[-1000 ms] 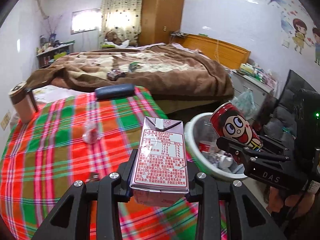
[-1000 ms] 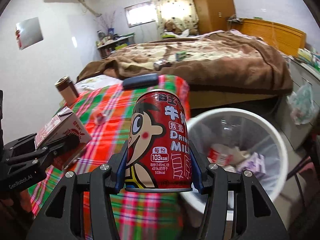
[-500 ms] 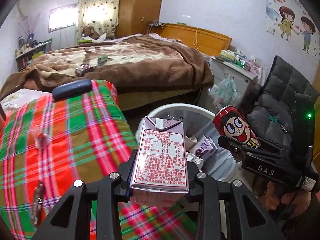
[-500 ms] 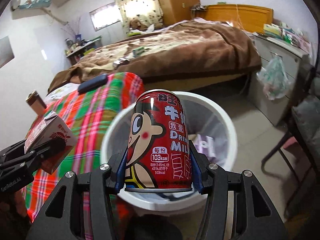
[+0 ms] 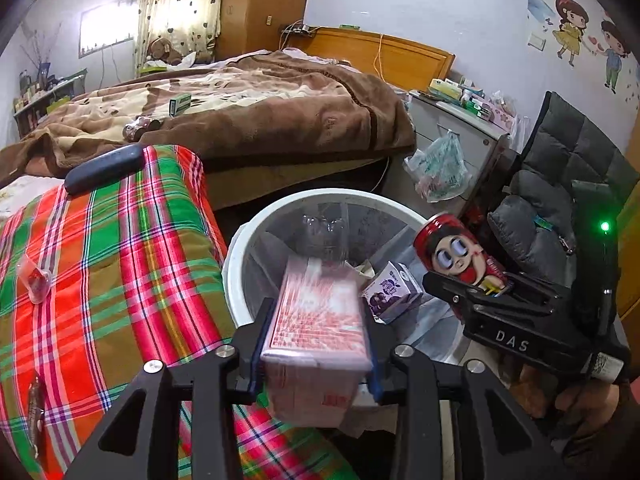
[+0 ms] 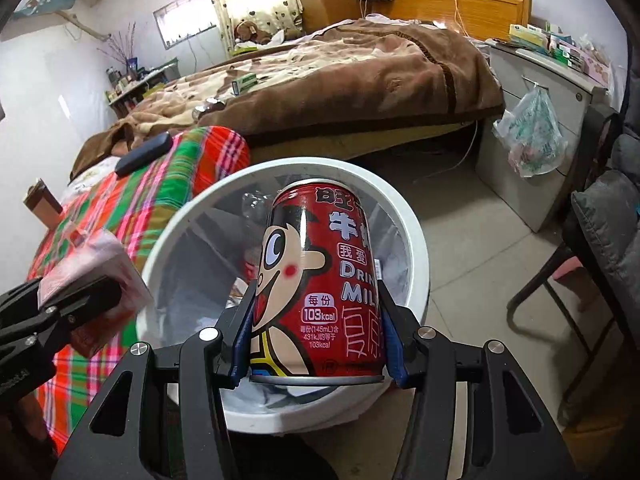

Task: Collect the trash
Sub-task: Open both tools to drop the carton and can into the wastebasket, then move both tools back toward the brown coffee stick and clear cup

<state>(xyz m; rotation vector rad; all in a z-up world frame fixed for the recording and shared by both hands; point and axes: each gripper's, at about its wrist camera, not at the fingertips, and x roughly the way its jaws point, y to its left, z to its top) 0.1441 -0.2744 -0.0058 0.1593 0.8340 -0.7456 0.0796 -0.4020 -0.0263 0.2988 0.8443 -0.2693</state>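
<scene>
Both loads hung over the white trash bin [image 5: 240, 248]: the left tongs [image 5: 316, 354], jaws just spreading, were letting the blurred pink milk carton [image 5: 316, 312] slip, while the right tongs [image 6: 316, 342] pinched the upright red milk can [image 6: 320, 280] above the bin's mouth.

The pink carton [image 5: 316, 320] is smearing with motion blur between the left gripper [image 5: 316, 354], its print unreadable and its pad contact impossible to judge. It is covering part of the white bin [image 5: 240, 248] and the litter behind it. The red can [image 6: 320, 292] is hiding the bin's near contents. At the near right edge, the person's hand [image 5: 576, 404] is being cut off.
</scene>
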